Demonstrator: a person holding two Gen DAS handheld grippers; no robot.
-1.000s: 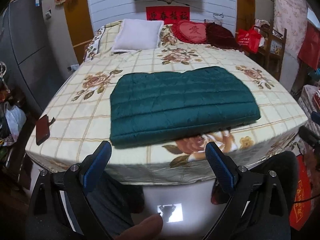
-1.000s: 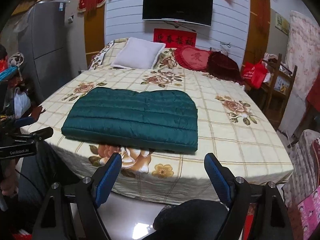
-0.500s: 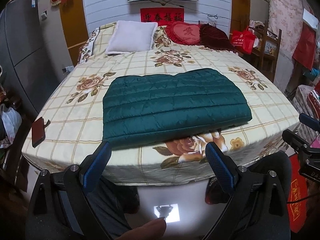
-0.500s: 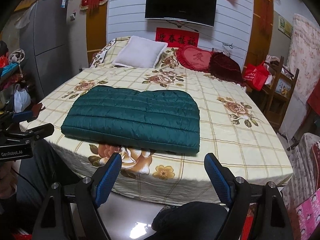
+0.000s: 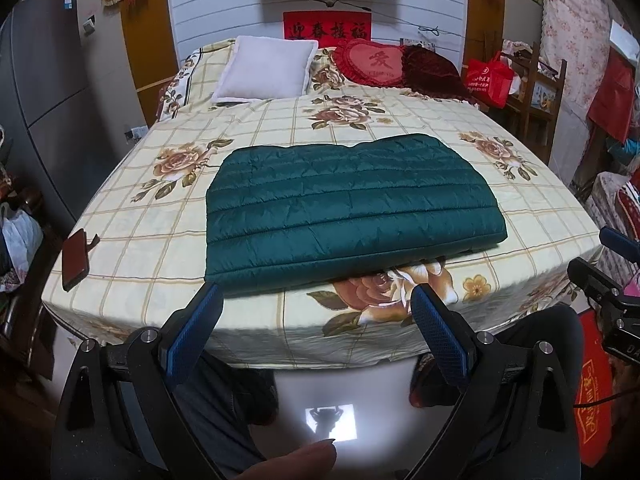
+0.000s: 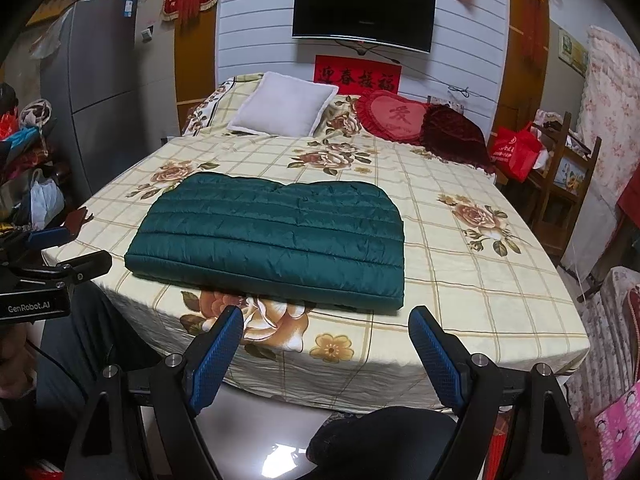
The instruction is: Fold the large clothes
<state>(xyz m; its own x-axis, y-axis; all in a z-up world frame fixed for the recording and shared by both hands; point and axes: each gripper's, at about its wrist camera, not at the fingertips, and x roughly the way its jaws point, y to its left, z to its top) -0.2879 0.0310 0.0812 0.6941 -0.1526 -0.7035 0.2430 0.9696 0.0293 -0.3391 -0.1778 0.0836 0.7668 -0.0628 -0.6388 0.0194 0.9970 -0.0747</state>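
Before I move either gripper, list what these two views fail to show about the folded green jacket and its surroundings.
- Folded dark green quilted jacket: sleeves, zip and underside are hidden by its own top layer in both views.
- Flat dark red rectangular object at the bed's left edge: left wrist view too small to identify; right wrist view blocked by the left gripper.
- Floral checked bedspread: covers the bed frame.

The folded jacket (image 5: 352, 208) lies at centre frame on the bed (image 5: 256, 132), near its lower edge; a pillow (image 5: 266, 69) and heart cushion (image 5: 374, 62) sit behind it at upper centre, a phone (image 5: 75, 259) at the left edge
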